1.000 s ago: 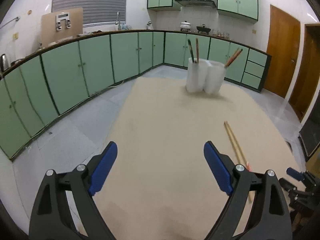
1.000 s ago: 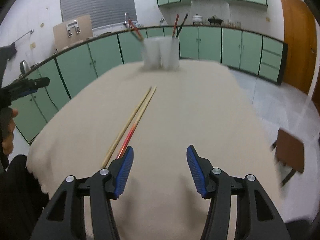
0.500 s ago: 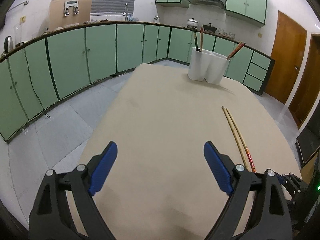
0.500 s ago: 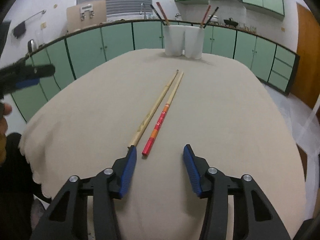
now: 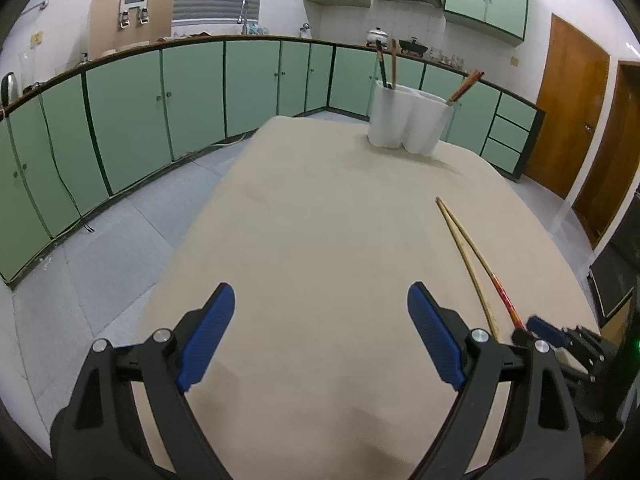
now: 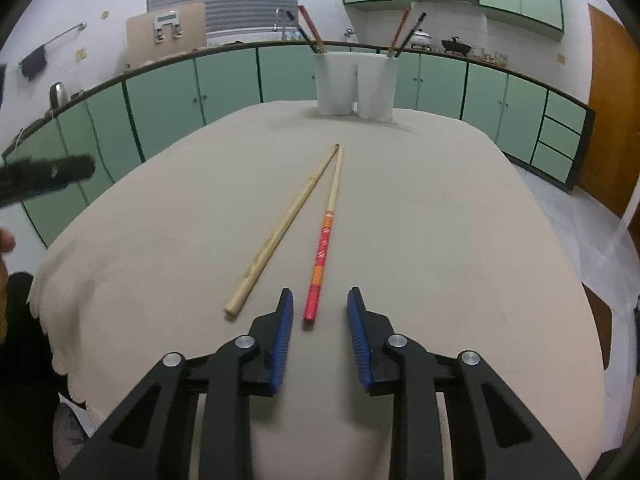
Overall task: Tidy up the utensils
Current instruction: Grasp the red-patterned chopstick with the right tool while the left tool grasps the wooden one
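Tongs on your right (image 6: pixel 319 312) closing around red-handled chopstick (image 6: pixel 320 258); a second ago they stood wider, further back. Butt end sits between blue pads, no contact visible yet. Plain chopstick (image 6: pixel 280 232) lies just beside on desk (image 6: pixel 440 240). Left tongs (image 5: pixel 320 340) wide open, empty. White holder (image 6: pixel 356 84) waits at far edge. Grasp looks imminent.

Both handheld tools were built alike: the left gripper (image 5: pixel 320 332) and the right gripper (image 6: pixel 320 328) had matte black plastic frames with triangular cut-outs. Each finger carried a long blue pad (image 5: pixel 206 338) with a finely ribbed face, and round silver screws (image 6: pixel 245 342) sat at the joints. The person wore dark clothing (image 6: pixel 24 360).
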